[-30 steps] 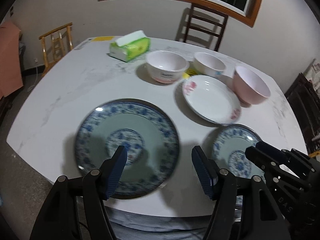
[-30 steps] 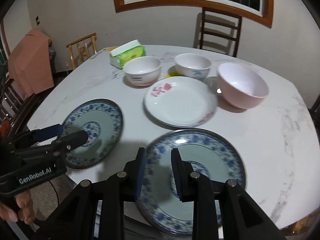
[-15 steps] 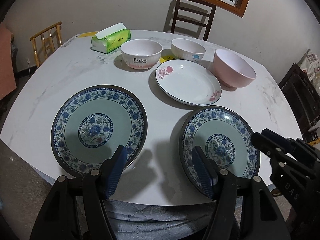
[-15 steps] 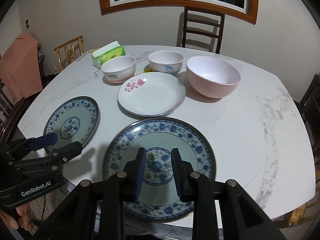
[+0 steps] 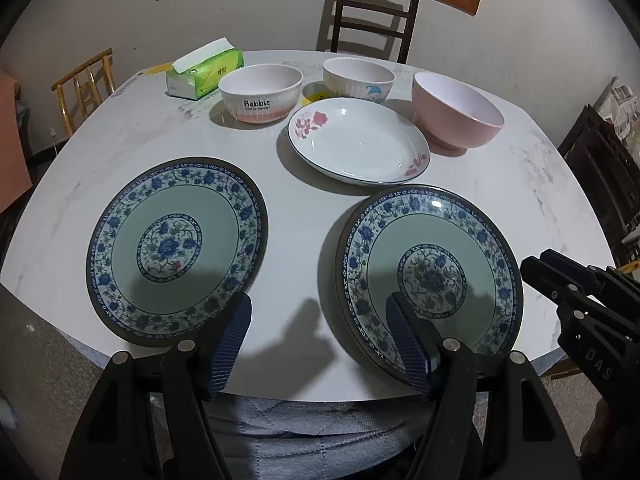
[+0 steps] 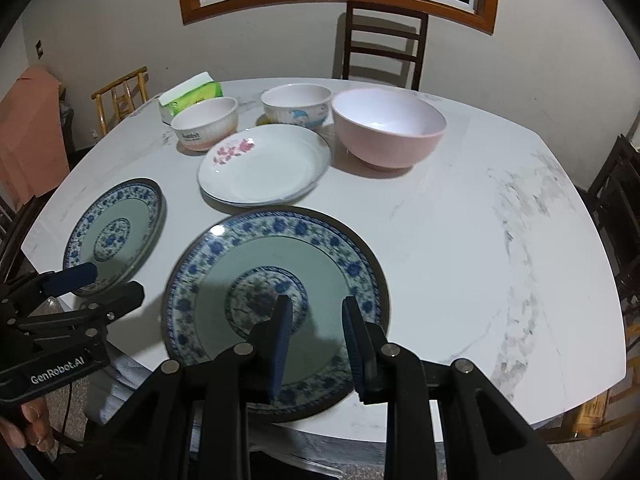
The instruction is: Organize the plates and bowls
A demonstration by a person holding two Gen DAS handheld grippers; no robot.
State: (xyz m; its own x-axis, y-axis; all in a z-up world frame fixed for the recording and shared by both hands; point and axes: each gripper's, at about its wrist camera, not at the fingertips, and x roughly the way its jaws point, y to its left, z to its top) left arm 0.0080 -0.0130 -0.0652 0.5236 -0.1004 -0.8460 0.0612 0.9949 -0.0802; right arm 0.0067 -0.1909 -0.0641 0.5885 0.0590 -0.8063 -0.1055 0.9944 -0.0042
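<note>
From the left wrist, the left gripper (image 5: pixel 318 338) hangs over the near edge of the white marble table (image 5: pixel 304 208) with its jaws spread wide and nothing between them; they have just been opening a little further. Its left pad sits above the near rim of the left blue-patterned plate (image 5: pixel 176 252), its right pad above the near-left rim of the right blue-patterned plate (image 5: pixel 430 276), so the gap itself looks down on bare table between the two. Farther back lie a white plate with pink flowers (image 5: pixel 360 140), a bowl marked Rabbit (image 5: pixel 260 92), a small white bowl (image 5: pixel 358 80), a large pink bowl (image 5: pixel 456 112) and a tissue pack (image 5: pixel 204 72). From the right wrist, the right gripper (image 6: pixel 316 340) hovers over the near half of the right blue-patterned plate (image 6: pixel 276 300), jaws only narrowly apart and pinching nothing; the left blue-patterned plate (image 6: pixel 116 232) lies well to its left, beside the other tool and a hand (image 6: pixel 28 428) holding it. All the dishes sit singly on the table, so the sorting looks barely begun: this reads as the approach to a first pick. The likely next move is for one gripper to drop to a blue plate's near rim, straddle the edge and close, so that plate can be stacked on its twin; a thin, low rim calls for a shallow, careful bite.
</note>
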